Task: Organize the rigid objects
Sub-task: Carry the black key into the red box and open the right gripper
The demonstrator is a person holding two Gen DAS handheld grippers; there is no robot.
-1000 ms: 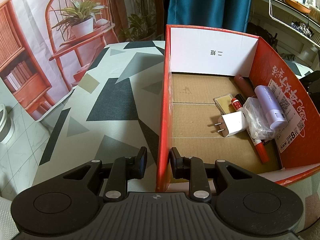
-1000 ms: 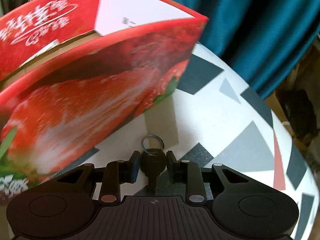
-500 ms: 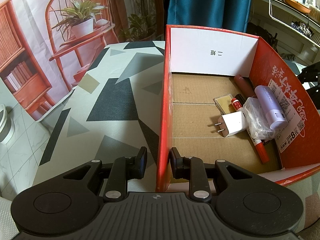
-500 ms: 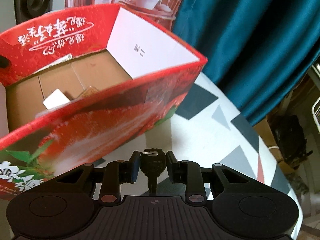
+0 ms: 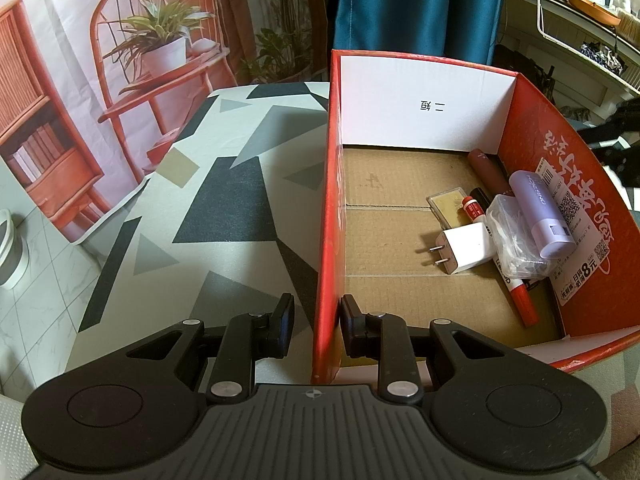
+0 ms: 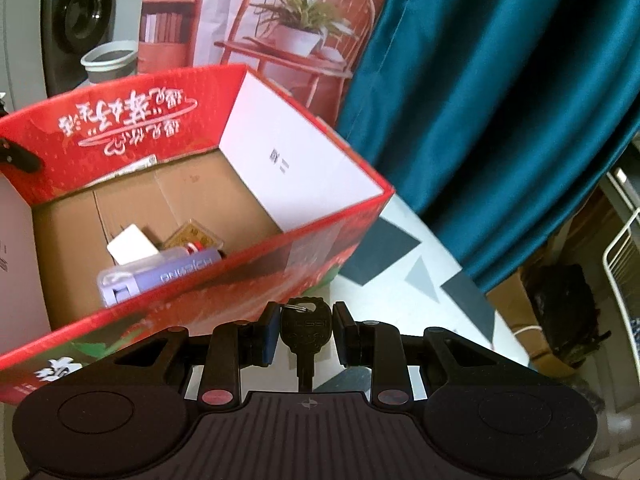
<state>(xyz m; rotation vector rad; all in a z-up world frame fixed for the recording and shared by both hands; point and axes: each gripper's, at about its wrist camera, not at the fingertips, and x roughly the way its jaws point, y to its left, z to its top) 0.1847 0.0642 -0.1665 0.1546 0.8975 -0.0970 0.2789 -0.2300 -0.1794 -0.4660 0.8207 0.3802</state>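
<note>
A red cardboard box (image 5: pixel 329 208) stands open on the patterned table (image 5: pixel 224 208). My left gripper (image 5: pixel 316 324) straddles the box's left wall near its front corner, pads close on either side of it. Inside lie a white charger (image 5: pixel 466 250), a purple case (image 5: pixel 540 212), a red marker (image 5: pixel 522 304), a clear bag and a gold card. My right gripper (image 6: pixel 306 330) is shut on a black key (image 6: pixel 306 328) with a ring, held above the box's near wall (image 6: pixel 224 280). The charger (image 6: pixel 130 246) and purple case (image 6: pixel 168 276) show there too.
A teal curtain (image 6: pixel 480 100) hangs behind the table. A printed backdrop with a red chair and potted plant (image 5: pixel 160 52) stands at the back left. A white wire rack (image 6: pixel 624 264) is at the right, a grey bin (image 6: pixel 108 60) at the far left.
My right gripper has risen with the key from table level to above the box's rim, so the box's inside now shows. The left gripper and box have not moved.
</note>
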